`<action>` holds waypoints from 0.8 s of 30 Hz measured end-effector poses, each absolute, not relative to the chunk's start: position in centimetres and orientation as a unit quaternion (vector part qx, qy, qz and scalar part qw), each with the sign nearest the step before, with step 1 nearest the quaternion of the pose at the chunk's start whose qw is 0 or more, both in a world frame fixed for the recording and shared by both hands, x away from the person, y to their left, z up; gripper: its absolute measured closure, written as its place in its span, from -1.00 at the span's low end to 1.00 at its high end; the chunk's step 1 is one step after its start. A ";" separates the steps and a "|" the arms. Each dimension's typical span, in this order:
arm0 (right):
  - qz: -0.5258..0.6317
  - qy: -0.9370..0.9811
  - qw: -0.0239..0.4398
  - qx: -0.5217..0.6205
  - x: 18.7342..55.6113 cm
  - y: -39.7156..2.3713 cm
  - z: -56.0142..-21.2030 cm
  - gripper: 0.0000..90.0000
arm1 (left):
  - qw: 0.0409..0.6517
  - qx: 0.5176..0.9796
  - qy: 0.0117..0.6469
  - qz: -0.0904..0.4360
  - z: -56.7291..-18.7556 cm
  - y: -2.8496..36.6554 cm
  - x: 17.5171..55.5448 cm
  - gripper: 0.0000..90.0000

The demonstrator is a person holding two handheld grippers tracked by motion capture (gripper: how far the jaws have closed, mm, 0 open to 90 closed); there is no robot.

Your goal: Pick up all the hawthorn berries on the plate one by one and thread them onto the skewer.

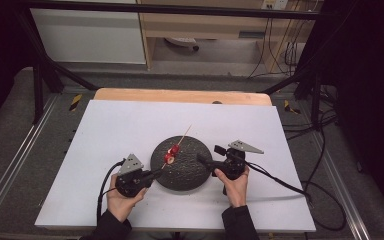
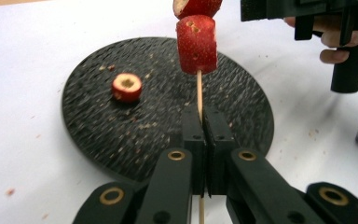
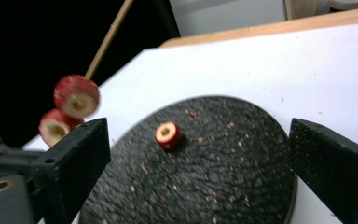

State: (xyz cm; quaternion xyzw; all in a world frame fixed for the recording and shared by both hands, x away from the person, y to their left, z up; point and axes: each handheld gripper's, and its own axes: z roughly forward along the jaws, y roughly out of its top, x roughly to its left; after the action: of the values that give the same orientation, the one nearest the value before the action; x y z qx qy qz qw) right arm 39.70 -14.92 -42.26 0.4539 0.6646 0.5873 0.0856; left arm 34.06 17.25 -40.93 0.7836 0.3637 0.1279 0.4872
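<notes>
The work in hand looks like threading fruit pieces onto a wooden skewer (image 2: pixel 199 95): two red pieces (image 2: pixel 196 43) already sit on it, and one more red fruit slice (image 2: pixel 127 87) with a hollowed centre lies loose on the round black textured plate (image 1: pixel 192 172) in the middle of the white-covered desk (image 1: pixel 110 130). The left hand-held gripper (image 2: pixel 203 122) is clenched on the lower part of the skewer, its pads pressed together around the thin stick, which rises past the jaws and slants over the plate with the fruit near its middle and the bare point beyond. The right hand-held gripper (image 1: pixel 201 159) is released, jaws standing wide apart with nothing between them; it hangs over the right edge of the plate. In the right gripper view the loose slice (image 3: pixel 168 135) lies on the plate ahead of that gripper, between the lines of its two jaws but still apart from them, while the skewered pieces (image 3: pixel 76 96) hover up and to the left. The next move, as I judge it, calls for the right gripper to go forward and down, close gently on the slice's sides without crushing it, lift it, and line its hole up with the skewer's point while the left holds steady.
</notes>
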 end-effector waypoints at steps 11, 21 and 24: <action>0.542 0.716 0.079 0.433 39.8 -15.0 -42.5 -0.95 | 0.468 0.791 0.368 0.143 -41.4 21.2 33.3 0.96; 0.499 0.756 0.069 0.419 40.5 -13.4 -41.9 -0.96 | 0.457 0.795 0.375 0.133 -42.5 23.7 33.1 0.96; 0.485 0.769 0.070 0.411 40.8 -12.6 -41.4 -0.95 | 0.451 0.798 0.376 0.136 -42.9 24.3 33.0 0.96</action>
State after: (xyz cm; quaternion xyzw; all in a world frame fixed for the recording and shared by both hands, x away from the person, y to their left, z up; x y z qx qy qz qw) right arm 40.85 -12.59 -41.42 0.4110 0.7687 0.4851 0.0702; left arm 32.99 24.28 -42.88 0.7975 0.3762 0.1364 0.4514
